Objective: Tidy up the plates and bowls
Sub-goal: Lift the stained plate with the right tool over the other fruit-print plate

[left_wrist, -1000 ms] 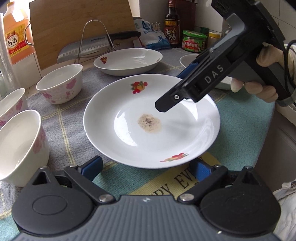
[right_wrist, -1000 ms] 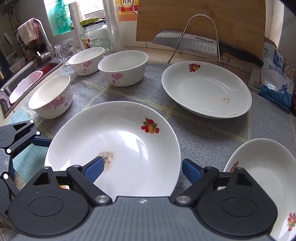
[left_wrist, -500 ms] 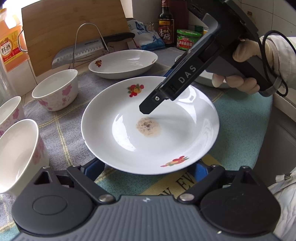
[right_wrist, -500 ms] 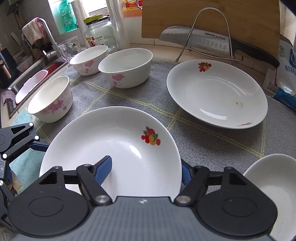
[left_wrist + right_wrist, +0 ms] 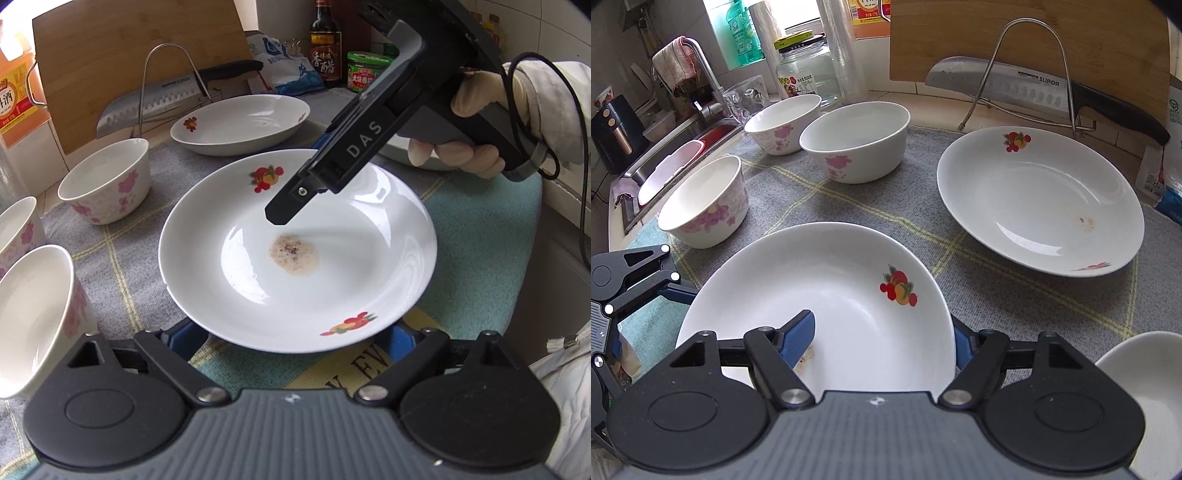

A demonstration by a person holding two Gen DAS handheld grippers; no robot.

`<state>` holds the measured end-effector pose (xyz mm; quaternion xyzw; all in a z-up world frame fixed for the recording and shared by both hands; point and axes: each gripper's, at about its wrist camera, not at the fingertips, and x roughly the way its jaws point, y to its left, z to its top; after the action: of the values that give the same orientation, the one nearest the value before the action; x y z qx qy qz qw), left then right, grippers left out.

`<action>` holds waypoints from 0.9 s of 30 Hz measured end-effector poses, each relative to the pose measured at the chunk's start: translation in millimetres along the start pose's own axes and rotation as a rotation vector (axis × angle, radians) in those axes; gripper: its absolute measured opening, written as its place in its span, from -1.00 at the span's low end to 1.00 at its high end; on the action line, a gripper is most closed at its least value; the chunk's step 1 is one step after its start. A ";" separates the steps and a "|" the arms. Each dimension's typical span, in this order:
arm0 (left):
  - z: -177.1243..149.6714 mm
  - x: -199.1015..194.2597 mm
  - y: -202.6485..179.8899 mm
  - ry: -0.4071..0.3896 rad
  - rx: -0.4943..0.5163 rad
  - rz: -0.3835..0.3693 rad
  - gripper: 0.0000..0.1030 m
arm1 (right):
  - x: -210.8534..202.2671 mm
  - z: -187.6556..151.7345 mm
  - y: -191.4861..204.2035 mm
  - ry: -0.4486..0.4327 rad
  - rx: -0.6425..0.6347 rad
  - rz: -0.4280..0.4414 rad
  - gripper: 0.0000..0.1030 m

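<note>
Since one second ago: right gripper (image 5: pixel 882 338) advanced over the near plate (image 5: pixel 827 295), jaws drawn in from wide apart; now clamped across the plate's rim, one blue pad inside the dish, the other outside under the edge. Left gripper (image 5: pixel 295 338) unmoved at the plate's opposite edge, lower centre of the left view, jaws spread wide, both pads beneath the rim; contact cannot be confirmed.

Containers:
- Near plate (image 5: pixel 295 251), centre of the left view: brown speckled residue (image 5: pixel 293 254) in the well, fruit prints on the rim.
- Second plate (image 5: pixel 1038 203), upper right of the right view: faint stain near its lower right, otherwise empty.
- Three floral bowls (image 5: pixel 855 142), upper left to centre of the right view: all empty.
- Third white dish (image 5: pixel 1145 391), lower right corner of the right view: contents not visible.

All on a grey checked mat (image 5: pixel 997 288).

Right view only: sink (image 5: pixel 679 147) and tap, upper left; glass jar (image 5: pixel 803 74), top centre. Left view only: gloved hand (image 5: pixel 476 129) on the right gripper's handle, upper right; sauce bottle (image 5: pixel 325 48) and green tin (image 5: pixel 367 72), top centre. Both views: knife (image 5: pixel 1034 90) on wire stand before a cutting board.
</note>
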<state>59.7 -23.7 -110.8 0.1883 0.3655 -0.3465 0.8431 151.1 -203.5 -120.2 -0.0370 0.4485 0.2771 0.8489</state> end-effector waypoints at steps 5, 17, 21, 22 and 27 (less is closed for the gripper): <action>1.1 0.2 -0.2 0.006 0.005 0.000 0.85 | -0.5 -0.1 -1.0 0.001 0.012 0.003 0.54; 3.8 -2.5 -0.1 0.011 0.017 -0.023 0.85 | -10.1 -4.5 1.7 -0.006 0.029 -0.007 0.54; 8.0 -5.3 -1.1 0.005 0.032 -0.032 0.85 | -16.9 -6.2 2.1 -0.017 0.034 -0.015 0.54; 9.0 -6.4 -2.1 0.003 0.038 -0.033 0.85 | -18.8 -6.7 2.2 -0.019 0.033 -0.018 0.54; 16.7 -12.0 -5.7 -0.009 0.060 -0.051 0.85 | -30.5 -9.4 0.4 -0.035 0.042 -0.035 0.54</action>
<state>57.8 -31.8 -91.1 0.2026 0.3560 -0.3793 0.8297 130.3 -219.5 -101.9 -0.0220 0.4384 0.2535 0.8620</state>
